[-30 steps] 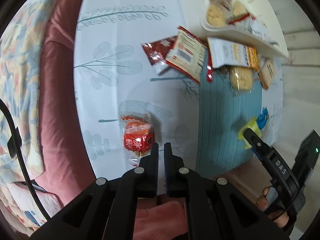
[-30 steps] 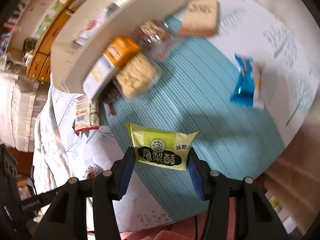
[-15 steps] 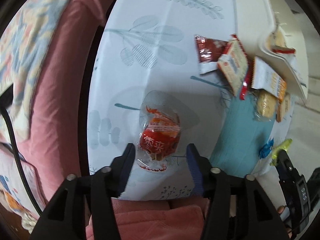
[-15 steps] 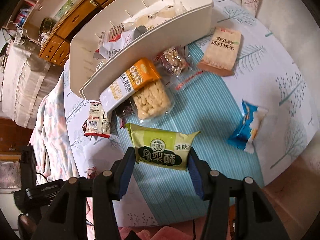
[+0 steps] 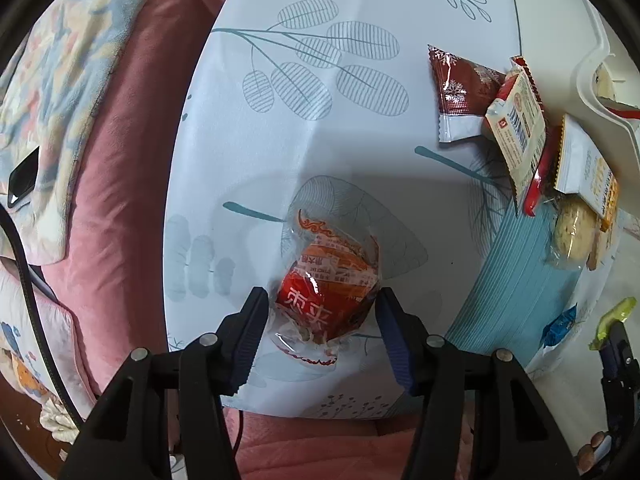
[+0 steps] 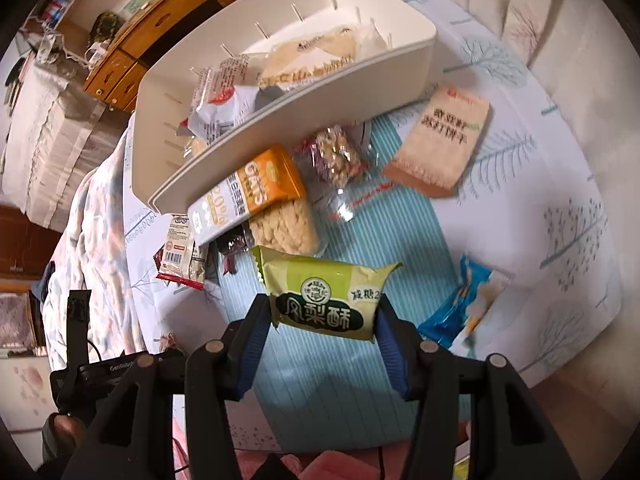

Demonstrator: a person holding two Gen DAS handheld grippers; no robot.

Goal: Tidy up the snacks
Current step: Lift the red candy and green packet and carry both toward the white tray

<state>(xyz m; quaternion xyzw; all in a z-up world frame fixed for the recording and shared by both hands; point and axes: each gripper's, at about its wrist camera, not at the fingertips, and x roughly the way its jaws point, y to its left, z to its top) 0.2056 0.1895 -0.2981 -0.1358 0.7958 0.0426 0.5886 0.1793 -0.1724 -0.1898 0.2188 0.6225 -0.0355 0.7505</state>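
My left gripper (image 5: pixel 320 308) is open, its jaws on either side of a red snack in a clear wrapper (image 5: pixel 326 300) lying on the white leaf-print tablecloth (image 5: pixel 304 128). My right gripper (image 6: pixel 322 316) is shut on a yellow-green pastry packet (image 6: pixel 326 294) and holds it above the teal mat (image 6: pixel 368 364). The white bin (image 6: pixel 304 120) with several snacks in it stands beyond, also at the right edge of the left wrist view (image 5: pixel 600 92).
Loose snacks lie by the bin: an orange oat bar (image 6: pixel 256 188), a rice cracker pack (image 6: pixel 284 228), a nut pack (image 6: pixel 340 156), a beige biscuit pack (image 6: pixel 440 140), a blue packet (image 6: pixel 460 308). A dark red sachet (image 5: pixel 456 96) lies near the bin. Pink bedding (image 5: pixel 120 200) flanks the table's left edge.
My left gripper went from shut to open and moved forward around the red snack. My right gripper kept hold of the yellow-green packet and drew nearer the bin.
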